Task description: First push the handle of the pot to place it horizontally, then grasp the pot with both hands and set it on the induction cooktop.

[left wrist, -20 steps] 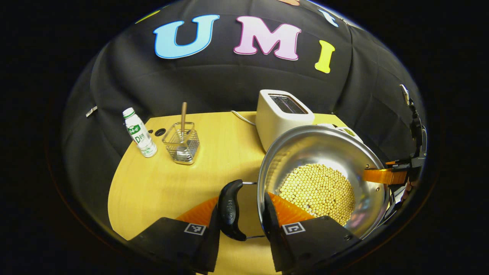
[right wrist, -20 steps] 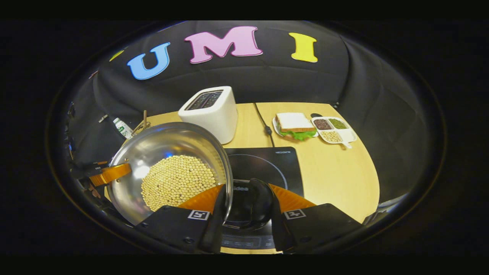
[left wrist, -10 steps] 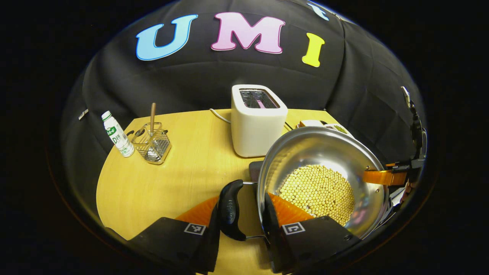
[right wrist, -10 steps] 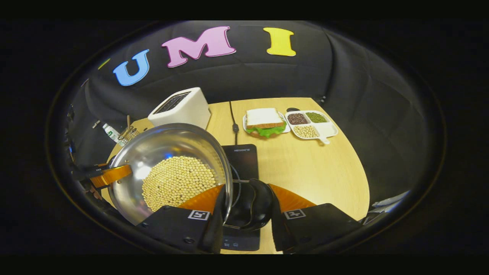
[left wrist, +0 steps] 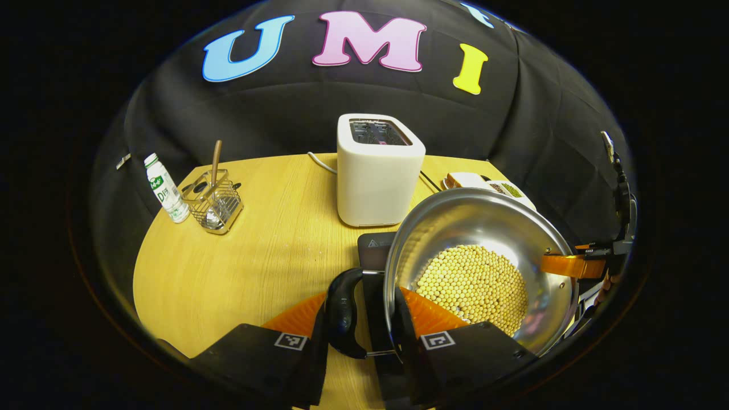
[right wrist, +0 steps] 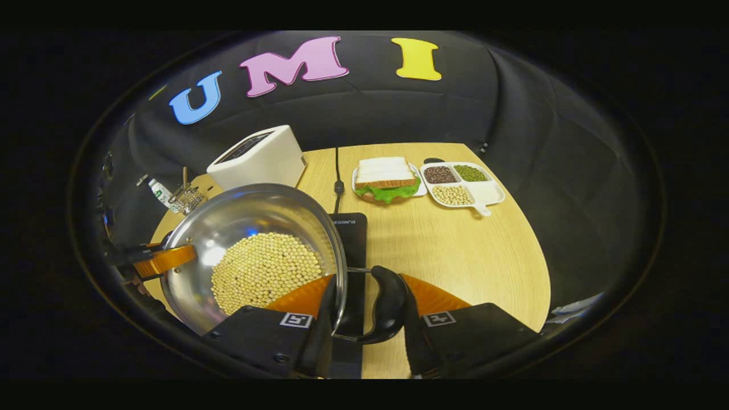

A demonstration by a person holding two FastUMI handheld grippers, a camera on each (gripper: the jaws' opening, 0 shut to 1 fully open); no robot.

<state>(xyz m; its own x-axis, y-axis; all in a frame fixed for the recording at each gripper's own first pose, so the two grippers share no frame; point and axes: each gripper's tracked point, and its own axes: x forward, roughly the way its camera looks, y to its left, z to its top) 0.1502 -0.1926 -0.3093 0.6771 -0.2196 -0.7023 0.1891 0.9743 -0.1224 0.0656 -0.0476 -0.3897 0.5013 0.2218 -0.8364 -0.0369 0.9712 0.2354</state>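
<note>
Both claws grip the pot's two black side handles. The left claw has its fingers closed on one handle, with the steel pot just to the right of it in the left gripper view. The right claw clamps the opposite handle, the pot lying to its left in the right gripper view. Yellow beans cover the pot's bottom. The pot hangs above the black cooktop, whose edge shows beside the rim; whether they touch cannot be told. On the table stand a white toaster, a small bottle, a wire basket with a spoon, a sandwich and a divided dish of beans.
</note>
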